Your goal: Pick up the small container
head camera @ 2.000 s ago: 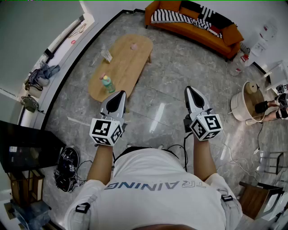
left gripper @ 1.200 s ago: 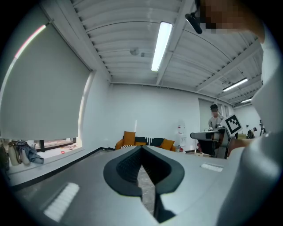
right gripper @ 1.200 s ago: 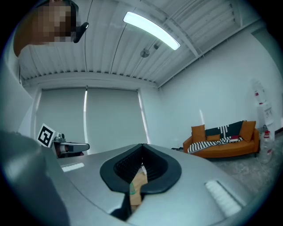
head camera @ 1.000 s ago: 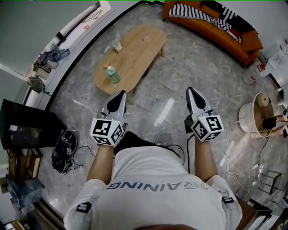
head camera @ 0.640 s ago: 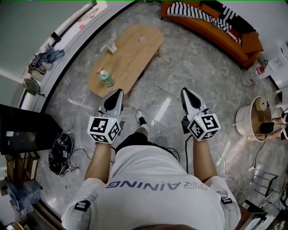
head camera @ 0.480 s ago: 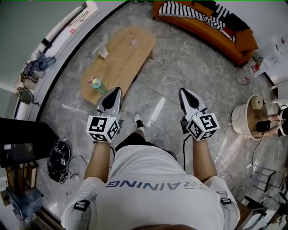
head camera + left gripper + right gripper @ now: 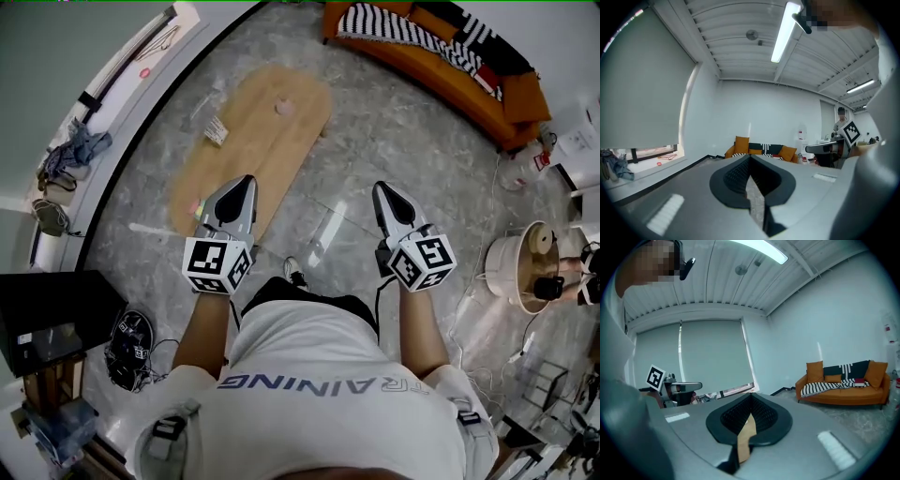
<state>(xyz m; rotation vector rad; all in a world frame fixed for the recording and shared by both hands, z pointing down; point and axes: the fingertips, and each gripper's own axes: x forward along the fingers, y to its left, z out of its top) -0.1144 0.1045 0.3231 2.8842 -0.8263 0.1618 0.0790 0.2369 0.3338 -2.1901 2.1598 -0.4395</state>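
A small pinkish container (image 7: 284, 108) stands near the far end of the long wooden coffee table (image 7: 272, 150), blurred in the head view. My left gripper (image 7: 246, 180) is held level over the table's near end, shut and empty, well short of the container. My right gripper (image 7: 381, 187) is also shut and empty, over the grey floor to the right of the table. In the left gripper view the jaws (image 7: 750, 159) meet at the tip; in the right gripper view (image 7: 751, 401) they meet too. A green bottle (image 7: 198, 205) peeks out beside the left gripper.
A small card (image 7: 217, 131) lies on the table's left side. An orange sofa (image 7: 441, 61) with a striped throw stands beyond. A white tub (image 7: 520, 267) and cables are at the right. A black cabinet (image 7: 47, 314) and dark gear (image 7: 127, 347) are at the left.
The person has walked toward the table, which now lies right under the left gripper. The green bottle has slipped mostly behind that gripper. Both grippers stay shut.
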